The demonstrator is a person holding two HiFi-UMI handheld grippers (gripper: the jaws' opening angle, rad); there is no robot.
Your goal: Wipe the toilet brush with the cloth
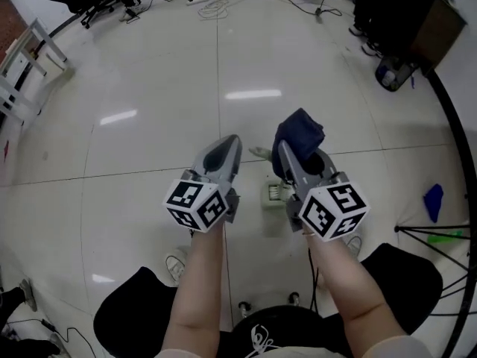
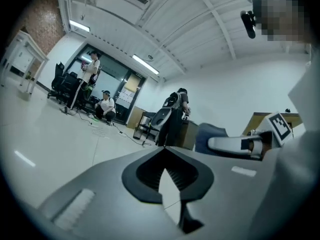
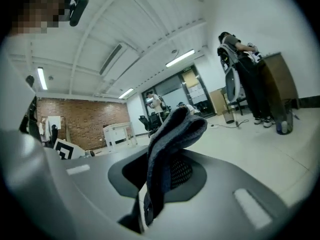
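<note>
- I am holding my left gripper (image 1: 232,142) at centre frame of the head view, over the pale tiled floor (image 1: 149,73).
- In the left gripper view, the left gripper (image 2: 163,149) is pressing its jaws together at the tips, and nothing is sitting between them.
- My right gripper (image 1: 294,152) is sitting just right of the left one, close beside it but not touching.
- It is pinching a dark blue cloth (image 1: 298,134), which is bunching up above the jaw tips.
- In the right gripper view, the cloth (image 3: 170,134) is standing up between the clamped jaws of the right gripper (image 3: 167,151) and folding over to the right.
- A whitish thing (image 1: 274,194) is lying on the floor between the two grippers, half hidden behind the right one. It could be the toilet brush, but I cannot tell.
- A white rack (image 1: 26,66) is standing at the upper left, and a blue scrap (image 1: 434,200) is lying at the right edge.
</note>
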